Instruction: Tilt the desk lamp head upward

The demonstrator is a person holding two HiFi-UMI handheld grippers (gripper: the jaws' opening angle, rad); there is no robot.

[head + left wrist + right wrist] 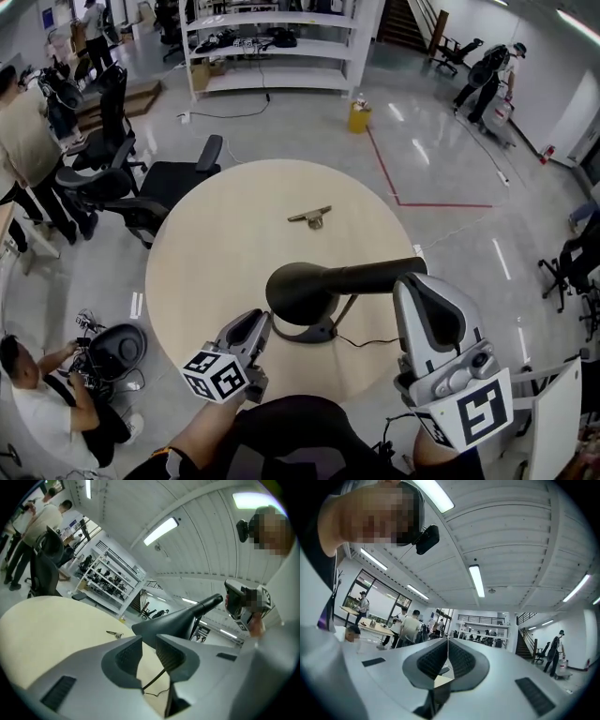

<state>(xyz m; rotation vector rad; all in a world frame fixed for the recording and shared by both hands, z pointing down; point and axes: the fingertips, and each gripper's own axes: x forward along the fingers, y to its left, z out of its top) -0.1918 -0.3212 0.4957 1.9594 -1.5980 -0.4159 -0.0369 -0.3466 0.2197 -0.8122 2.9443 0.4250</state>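
Note:
The black desk lamp stands on the near part of the round wooden table [216, 253]. Its head [298, 291] points left, its arm [375, 275] runs level to the right, and its base [317, 331] sits below. My left gripper [257, 328] is just left of the base and under the head. In the left gripper view its jaws [149, 640] stand apart with nothing between them, and the lamp head [171, 620] lies just beyond. My right gripper [419, 286] covers the arm's right end. Its jaws [447, 644] are pressed together and hold nothing.
A small metal clip [310, 217] lies past the table's middle. The lamp's cable [361, 341] trails right of the base. Black office chairs [159, 183] stand at the far left of the table. A seated person [37, 403] is at the near left, and a white shelf [272, 47] stands far behind.

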